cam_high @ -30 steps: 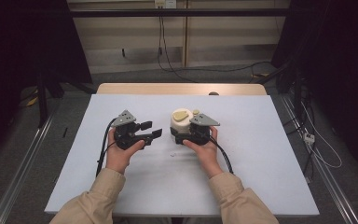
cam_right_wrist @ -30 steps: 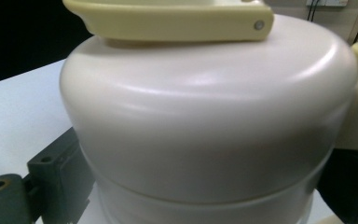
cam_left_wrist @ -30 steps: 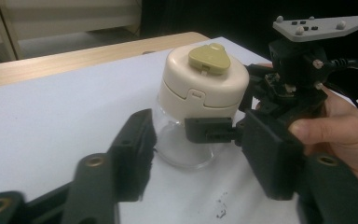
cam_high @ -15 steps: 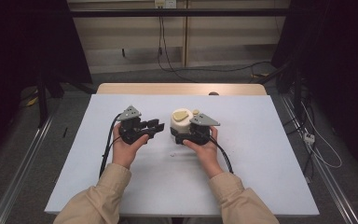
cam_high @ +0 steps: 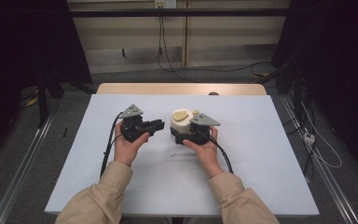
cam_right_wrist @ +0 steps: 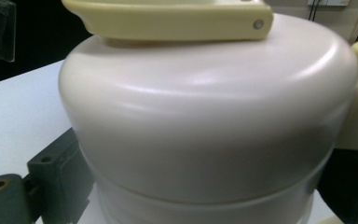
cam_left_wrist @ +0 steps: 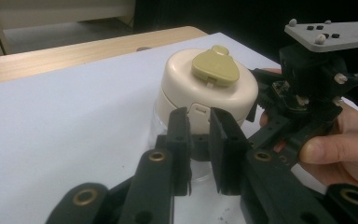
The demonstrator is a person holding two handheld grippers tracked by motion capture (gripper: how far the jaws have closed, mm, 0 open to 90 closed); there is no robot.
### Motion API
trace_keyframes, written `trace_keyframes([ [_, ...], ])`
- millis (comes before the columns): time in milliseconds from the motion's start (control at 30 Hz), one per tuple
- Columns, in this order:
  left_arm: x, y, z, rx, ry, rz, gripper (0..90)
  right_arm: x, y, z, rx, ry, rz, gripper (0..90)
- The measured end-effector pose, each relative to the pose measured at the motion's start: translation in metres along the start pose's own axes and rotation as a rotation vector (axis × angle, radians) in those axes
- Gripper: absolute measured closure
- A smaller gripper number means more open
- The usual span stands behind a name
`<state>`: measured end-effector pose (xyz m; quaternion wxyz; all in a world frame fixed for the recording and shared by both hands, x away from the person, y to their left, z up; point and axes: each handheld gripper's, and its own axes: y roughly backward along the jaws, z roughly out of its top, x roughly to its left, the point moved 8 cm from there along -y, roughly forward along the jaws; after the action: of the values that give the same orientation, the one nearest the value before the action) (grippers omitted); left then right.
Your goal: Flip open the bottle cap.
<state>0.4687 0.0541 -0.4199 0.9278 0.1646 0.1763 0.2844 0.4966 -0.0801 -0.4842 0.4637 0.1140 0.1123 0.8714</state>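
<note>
Holding a hand-held gripper in each hand, I work at the middle of the counter, which is covered by a pale blue sheet. At the centre of the high view stands a cream jar with a yellowish flip tab on its domed lid. My right hand-held gripper sits just right of centre, its jaws clenched around the jar's side; in the right gripper view the jar's cream lid looms huge and close, with one black jaw at the lower left pressed against it.

My left hand-held gripper sits just left of the jar, pointing toward it. Its jaws have just been closing. In the left gripper view they rise from the bottom centre with a narrow gap between them, and nothing is caught in that gap; the small front latch of the lid shows just beyond the tips, at the middle of the frame. I cannot tell whether the tips touch the jar. My right hand shows at the right edge of that view, wrapped around its tool.
</note>
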Motion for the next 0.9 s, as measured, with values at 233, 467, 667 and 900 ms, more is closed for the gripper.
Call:
trace_keyframes([
  [233,0.0,-0.003,0.003,0.006,-0.001,-0.004,88.3,0.0,0.0,0.0,0.0,0.0,0.0,5.5],
  [467,-0.003,-0.008,0.005,0.011,0.0,-0.015,90.0,0.0,0.0,0.0,0.001,-0.001,0.0,5.5],
  [667,-0.005,-0.012,0.006,0.028,-0.012,-0.02,90.0,0.0,0.0,0.0,0.003,-0.001,0.001,5.5],
  [900,-0.008,-0.018,0.008,0.051,-0.026,-0.023,90.0,0.0,0.0,0.0,0.002,-0.002,0.0,5.5],
])
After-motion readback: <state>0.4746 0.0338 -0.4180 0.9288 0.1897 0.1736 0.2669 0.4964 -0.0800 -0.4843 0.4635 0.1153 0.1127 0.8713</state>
